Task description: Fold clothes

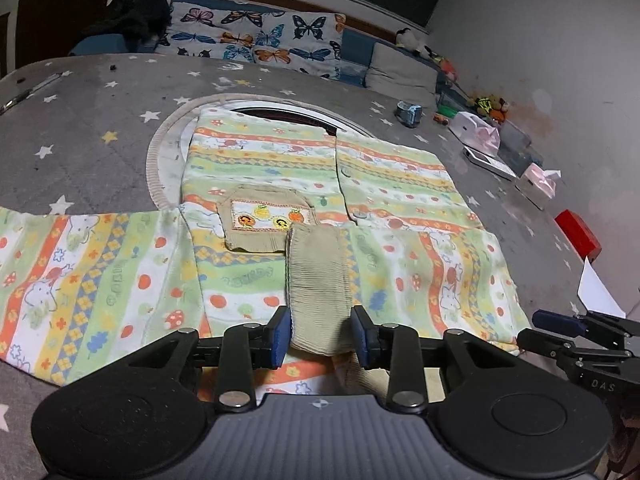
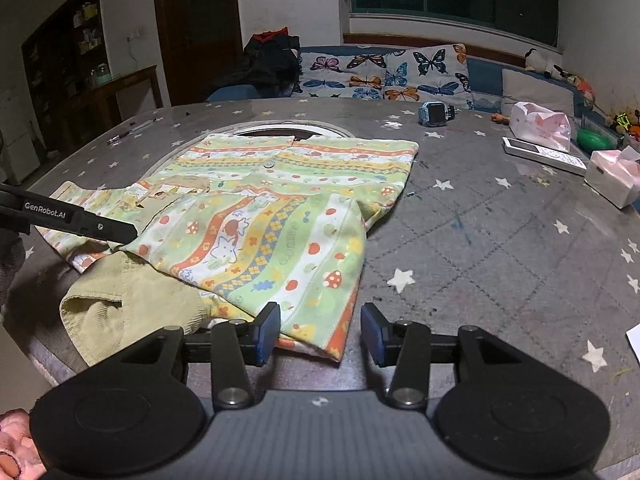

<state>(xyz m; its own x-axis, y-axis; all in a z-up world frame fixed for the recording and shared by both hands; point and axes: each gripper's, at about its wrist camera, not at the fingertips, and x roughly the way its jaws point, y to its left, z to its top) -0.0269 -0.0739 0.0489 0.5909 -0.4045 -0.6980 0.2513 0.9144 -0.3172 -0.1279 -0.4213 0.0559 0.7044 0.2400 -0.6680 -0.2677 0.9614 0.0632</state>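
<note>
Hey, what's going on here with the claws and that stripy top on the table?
A person with a handheld claw in each hand is folding a child's green, orange and yellow striped pyjama top on a grey star-patterned tablecloth. The left claw has the sleeve's beige ribbed cuff between its pads, laid across the front. The right claw is open over the folded sleeve's near edge, gripping nothing.

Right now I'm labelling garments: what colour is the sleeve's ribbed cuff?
Plain beige, clearest in the left wrist view: ribbed cuff.
</note>
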